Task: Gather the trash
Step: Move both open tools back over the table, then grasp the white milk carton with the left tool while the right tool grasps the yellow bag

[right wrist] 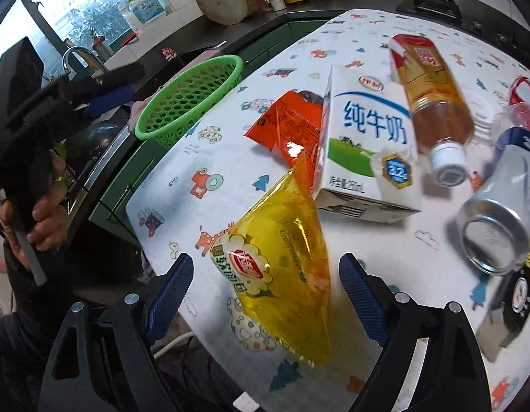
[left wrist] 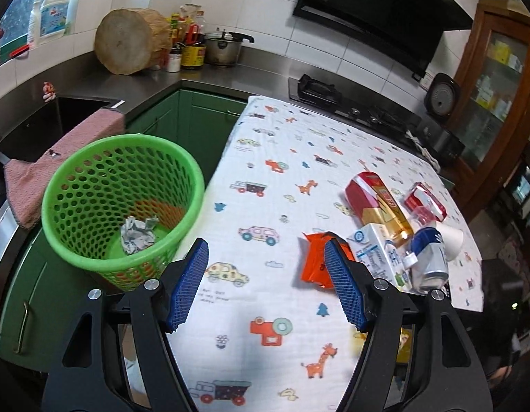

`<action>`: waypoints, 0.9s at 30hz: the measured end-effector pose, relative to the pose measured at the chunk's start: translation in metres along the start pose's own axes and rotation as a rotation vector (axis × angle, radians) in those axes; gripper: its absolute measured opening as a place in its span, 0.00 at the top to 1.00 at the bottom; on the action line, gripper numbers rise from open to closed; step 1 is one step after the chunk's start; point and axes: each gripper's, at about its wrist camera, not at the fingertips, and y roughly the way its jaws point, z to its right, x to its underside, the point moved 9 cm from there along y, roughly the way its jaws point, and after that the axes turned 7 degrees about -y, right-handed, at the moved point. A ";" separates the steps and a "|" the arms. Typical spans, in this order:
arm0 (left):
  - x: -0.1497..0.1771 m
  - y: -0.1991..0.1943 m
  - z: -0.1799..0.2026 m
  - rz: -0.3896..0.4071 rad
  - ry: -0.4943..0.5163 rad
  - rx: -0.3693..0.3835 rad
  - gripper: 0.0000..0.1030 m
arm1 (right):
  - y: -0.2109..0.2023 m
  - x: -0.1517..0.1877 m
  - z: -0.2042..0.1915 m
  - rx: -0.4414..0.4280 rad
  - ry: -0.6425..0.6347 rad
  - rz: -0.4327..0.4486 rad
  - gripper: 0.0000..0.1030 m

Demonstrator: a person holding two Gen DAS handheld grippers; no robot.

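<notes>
**Right gripper lined up over yellow wrapper, basket off to the left**

Hung open and empty above the tabletop: the right gripper (right wrist: 266, 286), its blue-padded jaws spread to either side of a crinkled yellow plastic snack wrapper (right wrist: 282, 271) without touching it. Seen lying directly ahead of and partly between those jaws, at the near edge of the white cartoon-print tablecloth (right wrist: 385, 240), with the wrapper's long axis running away from the tool, up and slightly right toward a white milk carton (right wrist: 367, 144) lying just beyond. Judged the nearer tool by far for this piece, and likely to need only a drop and a squeeze across the wrapper's short side.

Farther out, beside the carton: a crumpled orange foil wrapper (right wrist: 289, 127), an amber plastic tea bottle (right wrist: 433, 103) on its side, and a silver drink can (right wrist: 494, 237) at the right.

Also open and gripping nothing, the left gripper (left wrist: 266, 269), held over bare cloth with the orange foil wrapper (left wrist: 314, 261) just to its right, partly behind the right-hand pad. Placed close at its left, off the table's edge: the round green perforated plastic basket (left wrist: 122, 206), already holding one ball of crumpled grey paper (left wrist: 138, 235). From the right wrist view, that basket (right wrist: 189, 98) well apart, up and left of the yellow wrapper, so a leftward carry across the table's corner probably ahead.
</notes>
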 end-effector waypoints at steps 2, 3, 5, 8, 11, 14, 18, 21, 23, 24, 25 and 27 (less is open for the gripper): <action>0.000 0.002 0.005 -0.010 -0.001 0.013 0.32 | 0.007 0.001 -0.001 -0.006 0.001 -0.003 0.19; 0.000 0.004 0.007 -0.014 -0.001 0.017 0.32 | 0.008 0.001 0.000 -0.007 0.000 -0.005 0.20; 0.001 0.006 0.014 -0.021 0.010 0.023 0.32 | 0.011 0.001 0.000 -0.012 -0.001 -0.006 0.25; 0.004 0.011 0.027 -0.036 0.028 0.041 0.32 | 0.013 0.002 0.000 -0.021 0.000 -0.005 0.34; 0.008 0.015 0.039 -0.054 0.038 0.056 0.32 | 0.011 0.004 0.001 -0.029 0.004 0.002 0.44; 0.013 0.023 0.052 -0.073 0.051 0.061 0.32 | 0.005 0.007 0.001 -0.038 0.003 0.017 0.50; 0.022 0.033 0.069 -0.110 0.053 0.073 0.32 | -0.009 0.015 0.002 -0.033 -0.007 0.036 0.51; 0.029 0.041 0.083 -0.140 0.054 0.087 0.32 | -0.023 0.023 0.006 -0.029 -0.006 0.053 0.51; 0.035 0.046 0.097 -0.157 0.066 0.085 0.32 | -0.033 0.028 0.009 -0.024 -0.002 0.067 0.51; 0.037 0.049 0.103 -0.163 0.071 0.084 0.32 | -0.039 0.031 0.012 -0.022 0.001 0.075 0.51; 0.040 0.052 0.111 -0.172 0.078 0.080 0.32 | -0.044 0.034 0.014 -0.019 0.005 0.083 0.51; 0.045 0.061 0.124 -0.192 0.084 0.063 0.26 | -0.056 0.040 0.021 -0.015 0.014 0.101 0.51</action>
